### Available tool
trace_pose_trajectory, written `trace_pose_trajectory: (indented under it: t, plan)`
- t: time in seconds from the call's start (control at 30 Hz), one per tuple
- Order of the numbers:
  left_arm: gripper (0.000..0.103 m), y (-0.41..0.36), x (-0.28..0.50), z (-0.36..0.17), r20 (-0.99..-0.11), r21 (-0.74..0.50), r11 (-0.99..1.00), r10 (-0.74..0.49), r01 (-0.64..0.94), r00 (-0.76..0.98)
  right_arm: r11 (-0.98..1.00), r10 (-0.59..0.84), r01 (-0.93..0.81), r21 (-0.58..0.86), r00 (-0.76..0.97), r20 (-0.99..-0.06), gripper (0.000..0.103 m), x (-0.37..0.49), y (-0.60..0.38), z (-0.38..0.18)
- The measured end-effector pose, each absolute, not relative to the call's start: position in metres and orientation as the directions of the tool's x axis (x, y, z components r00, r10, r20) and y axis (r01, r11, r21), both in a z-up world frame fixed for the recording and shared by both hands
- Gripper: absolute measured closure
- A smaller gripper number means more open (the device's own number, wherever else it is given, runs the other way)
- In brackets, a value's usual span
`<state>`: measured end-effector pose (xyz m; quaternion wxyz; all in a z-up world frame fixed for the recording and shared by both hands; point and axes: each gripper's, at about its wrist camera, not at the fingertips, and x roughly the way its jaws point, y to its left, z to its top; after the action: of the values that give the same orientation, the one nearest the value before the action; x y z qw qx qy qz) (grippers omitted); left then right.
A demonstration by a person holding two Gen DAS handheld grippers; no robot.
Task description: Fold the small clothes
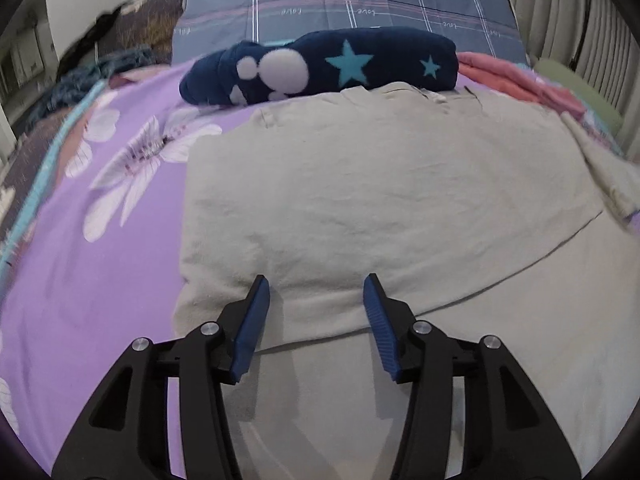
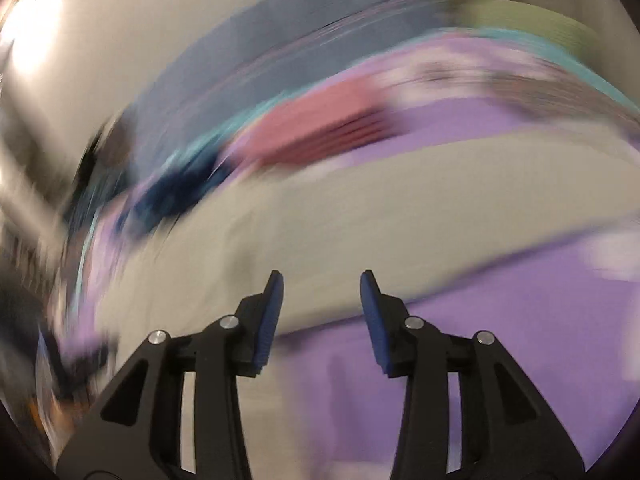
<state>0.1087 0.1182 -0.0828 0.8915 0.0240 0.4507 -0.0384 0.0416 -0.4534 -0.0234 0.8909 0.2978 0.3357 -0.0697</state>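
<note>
Left hand-held gripper point(image 1: 316, 286): nearest the lens, black arms with blue ribbed pads, jaws spread with a clear gap; nothing is pinched, and the tips hang over the near fold edge of the garment.
Right hand-held gripper point(image 2: 322, 282): same build, jaws spread and empty; its view is smeared by motion, so only broad colour bands can be read behind it.
Beige cotton garment point(image 1: 380, 200): the task's thing, lying flat on the bed straight ahead of the left gripper, with one layer already doubled over along a rounded near edge; a loose flap trails off to the right.
Purple floral bedsheet point(image 1: 100, 220): the surface under everything, bare to the left of the garment.
Navy fleece bundle with turquoise stars and white paw print point(image 1: 320, 66): folded or rolled, lying just beyond the far edge of the beige garment, touching or nearly so.
Pink folded cloth point(image 1: 516, 76): beside the navy bundle, on the right.
Grey checked pillow point(image 1: 348, 4): farthest back, at the head of the bed.
Step in hand: judged as between grasps, mid-fold on the beige garment.
Next move: likely calls for lowering the left pads onto the near folded edge, closing on both layers together, and the right taking the loose flap.
</note>
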Motion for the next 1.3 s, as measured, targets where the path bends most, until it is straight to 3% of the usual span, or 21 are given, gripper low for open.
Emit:
trace_pose_trajectory:
  t: [0.07,0.13,0.2,0.27,0.33,0.37,0.43,0.5,0.53,0.63,0.73,0.8,0.97,1.03,1.17,1.3]
  plan:
    - [0.056,0.125,0.108,-0.068,-0.796,-0.07,0.997,-0.078,0.037,0.6,0.652,-0.051,0.507,0.563,0.771,-0.635,0.059,0.012,-0.521,-0.031]
    - [0.057,0.119,0.103,-0.039,-0.718,-0.17,0.983,-0.176,0.075,0.674,0.511,-0.157,0.628,0.587,0.74,-0.654,0.059,-0.017,-0.572,-0.042]
    - [0.057,0.1,0.103,-0.022,-0.677,-0.124,0.984,-0.179,0.129,0.714,0.461,-0.143,0.625,0.629,0.752,-0.643,0.061,-0.03,-0.599,-0.052]
    - [0.055,0.075,0.108,-0.021,-0.665,-0.064,0.978,-0.189,0.198,0.722,0.431,-0.102,0.583,0.689,0.79,-0.605,0.054,-0.03,-0.611,-0.057]
    - [0.047,0.057,0.121,-0.039,-0.701,-0.022,0.975,-0.174,0.223,0.691,0.415,-0.1,0.563,0.715,0.809,-0.58,0.045,-0.025,-0.615,-0.058]
    - [0.042,0.051,0.126,-0.052,-0.722,-0.004,0.975,-0.158,0.224,0.674,0.403,-0.105,0.564,0.721,0.811,-0.576,0.044,-0.021,-0.612,-0.059]
    - [0.041,0.045,0.139,-0.087,-0.779,0.031,0.978,-0.106,0.206,0.618,0.371,-0.127,0.575,0.729,0.809,-0.574,0.045,-0.012,-0.613,-0.058]
    - [0.038,0.049,0.138,-0.09,-0.767,0.006,0.981,-0.121,0.195,0.631,0.381,-0.113,0.579,0.721,0.803,-0.585,0.077,0.002,-0.612,-0.06]
    - [0.038,0.053,0.139,-0.089,-0.769,-0.013,0.982,-0.131,0.19,0.626,0.376,-0.088,0.585,0.719,0.795,-0.6,0.099,0.01,-0.613,-0.062]
    - [0.037,0.061,0.136,-0.091,-0.766,-0.057,0.981,-0.163,0.187,0.621,0.338,-0.105,0.555,0.76,0.825,-0.555,0.1,0.019,-0.596,-0.05]
    - [0.035,0.057,0.135,-0.091,-0.768,-0.036,0.981,-0.15,0.191,0.623,0.517,0.02,0.392,0.761,0.883,-0.469,0.101,0.059,-0.527,-0.011]
    - [0.035,0.054,0.133,-0.091,-0.767,-0.031,0.981,-0.146,0.192,0.625,0.634,0.192,0.214,0.743,0.887,-0.42,0.101,0.093,-0.453,0.014]
    - [0.03,0.061,0.137,-0.091,-0.762,-0.081,0.976,-0.191,0.202,0.619,0.703,0.562,-0.174,0.69,0.731,-0.387,0.101,0.139,-0.27,0.023]
    - [0.029,0.061,0.137,-0.091,-0.76,-0.09,0.974,-0.201,0.207,0.618,0.706,0.643,-0.245,0.665,0.615,-0.456,0.1,0.149,-0.205,0.0]
    - [0.026,0.067,0.136,-0.09,-0.748,-0.149,0.964,-0.255,0.22,0.613,0.763,0.622,-0.195,0.616,0.48,-0.619,0.1,0.157,-0.159,-0.055]
    - [0.026,0.079,0.136,-0.089,-0.724,-0.241,0.945,-0.326,0.22,0.608,0.759,0.619,-0.119,0.64,0.437,-0.653,0.1,0.148,-0.169,-0.086]
